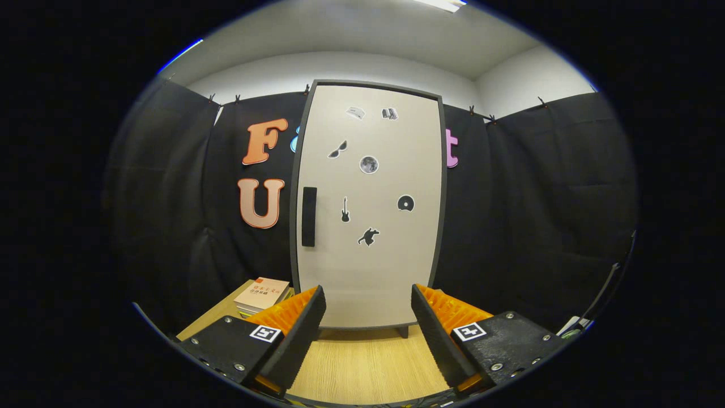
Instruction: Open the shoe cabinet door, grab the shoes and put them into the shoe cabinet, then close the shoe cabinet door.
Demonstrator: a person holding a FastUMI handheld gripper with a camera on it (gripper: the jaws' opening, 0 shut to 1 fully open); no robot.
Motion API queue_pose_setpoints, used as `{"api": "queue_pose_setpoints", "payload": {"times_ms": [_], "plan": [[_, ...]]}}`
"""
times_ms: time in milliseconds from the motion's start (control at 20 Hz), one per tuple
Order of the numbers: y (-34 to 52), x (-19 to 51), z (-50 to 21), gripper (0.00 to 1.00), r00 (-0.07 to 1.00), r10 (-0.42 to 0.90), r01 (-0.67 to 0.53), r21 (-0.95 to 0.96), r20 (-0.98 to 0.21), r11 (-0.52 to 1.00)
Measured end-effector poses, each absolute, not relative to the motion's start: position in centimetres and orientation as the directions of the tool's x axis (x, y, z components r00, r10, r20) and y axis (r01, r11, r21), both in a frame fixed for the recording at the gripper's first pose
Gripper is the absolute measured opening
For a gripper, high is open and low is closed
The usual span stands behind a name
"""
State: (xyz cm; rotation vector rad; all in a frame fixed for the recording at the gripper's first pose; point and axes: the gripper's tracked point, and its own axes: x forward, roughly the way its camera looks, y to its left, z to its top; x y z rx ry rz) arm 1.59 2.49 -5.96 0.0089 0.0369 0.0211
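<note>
Tool [368,309] fingers stand spread apart with nothing between them, held level above the wooden tabletop [368,362]. Beyond them stands the shoe cabinet [368,272], upright, its pale door [391,255] closed, dotted with small stickers, a dark handle [308,216] near its left edge. Books [261,294] lie left of it.

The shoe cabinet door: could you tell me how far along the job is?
Nothing looks done: the shoe cabinet door is shut. The gripper is open, its fingers empty and short of the door, whose handle is untouched. Opening, loading shoes and closing all remain.
</note>
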Motion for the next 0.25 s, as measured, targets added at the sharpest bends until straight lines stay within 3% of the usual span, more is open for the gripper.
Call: {"api": "queue_pose_setpoints", "payload": {"times_ms": [250], "plan": [[2.37, 1.51, -5.70, 0.95, 0.999, 0.030, -0.030, 0.018, -0.034, 0.999]]}}
